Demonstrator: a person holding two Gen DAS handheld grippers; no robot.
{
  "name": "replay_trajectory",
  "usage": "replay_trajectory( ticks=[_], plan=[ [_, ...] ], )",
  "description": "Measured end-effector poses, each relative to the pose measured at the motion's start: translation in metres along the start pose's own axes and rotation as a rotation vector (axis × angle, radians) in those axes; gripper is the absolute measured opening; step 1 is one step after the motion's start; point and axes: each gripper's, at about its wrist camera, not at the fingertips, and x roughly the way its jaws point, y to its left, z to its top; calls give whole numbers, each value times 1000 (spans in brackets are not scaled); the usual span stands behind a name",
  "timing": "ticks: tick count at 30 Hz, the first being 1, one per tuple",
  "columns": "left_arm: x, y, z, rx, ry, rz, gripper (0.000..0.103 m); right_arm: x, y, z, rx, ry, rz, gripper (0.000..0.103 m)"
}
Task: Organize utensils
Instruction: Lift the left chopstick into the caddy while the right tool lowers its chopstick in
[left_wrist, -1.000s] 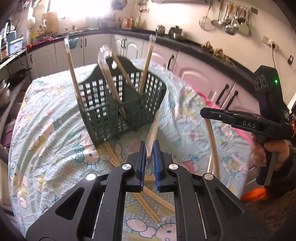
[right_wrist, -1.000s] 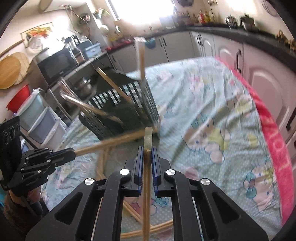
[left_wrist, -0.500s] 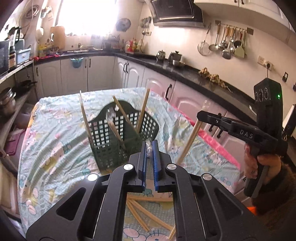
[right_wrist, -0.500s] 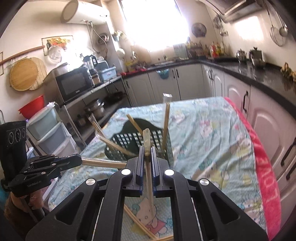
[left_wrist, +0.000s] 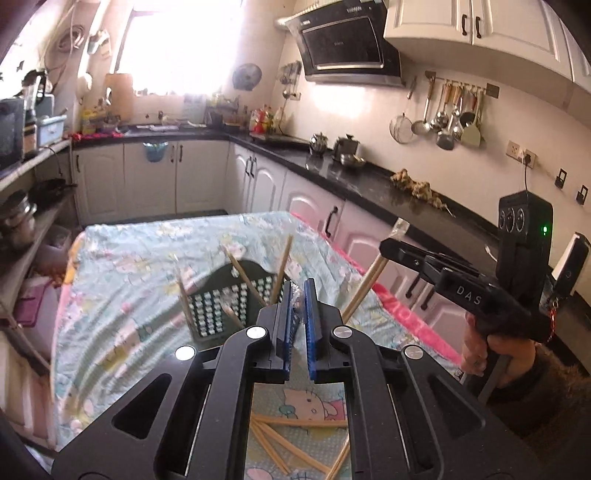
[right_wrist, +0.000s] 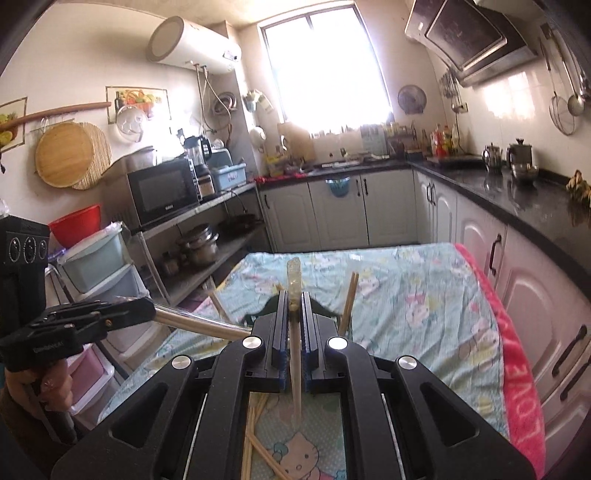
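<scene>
Both wrapped chopstick pairs are being carried up above the table (left_wrist: 122, 258); the left tongs (left_wrist: 297, 295) and right tongs (right_wrist: 294, 301) are each clamped on one (right_wrist: 295, 354), now higher over the green basket (left_wrist: 221, 302), being readied for dropping in

- The pale-blue cartoon-print cotton tablecloth (left_wrist: 140, 280) is soft, matt and creased.
- The dark-green plastic lattice basket (left_wrist: 221, 306) looks hard, with a dull sheen.
- The slim pale wooden chopsticks (left_wrist: 295, 422) are smooth and unvarnished; the clamped ones wear clear, shiny plastic sleeves.
- The black plastic left gripper (left_wrist: 298, 295) and black plastic right gripper (right_wrist: 294, 301) are matt, with bright metal screw heads and ribbed blue rubbery pads.
- The black stone-like countertop (left_wrist: 369, 184) is glossy.
</scene>
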Motion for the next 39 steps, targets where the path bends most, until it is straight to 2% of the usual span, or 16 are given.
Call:
replay_trajectory(
  ticks=[5, 14, 21, 29, 39],
  plan=[
    [-14, 5, 18, 1, -32, 46, 3, -7, 4, 20, -19, -60, -2, 6],
    [-18, 20, 41, -6, -37, 112, 3, -12, 3, 54, -46, -144, -23, 6],
    [-13, 26, 58, -30, -69, 129, 3, -6, 1, 66, -45, -168, -30, 6],
    [-18, 26, 92, -53, -165, 151, 3, 2, 6, 74, -65, -189, -40, 6],
    [3, 41, 97, -67, -188, 228, 3, 9, 12, 80, -107, -228, -49, 6]
  ],
)
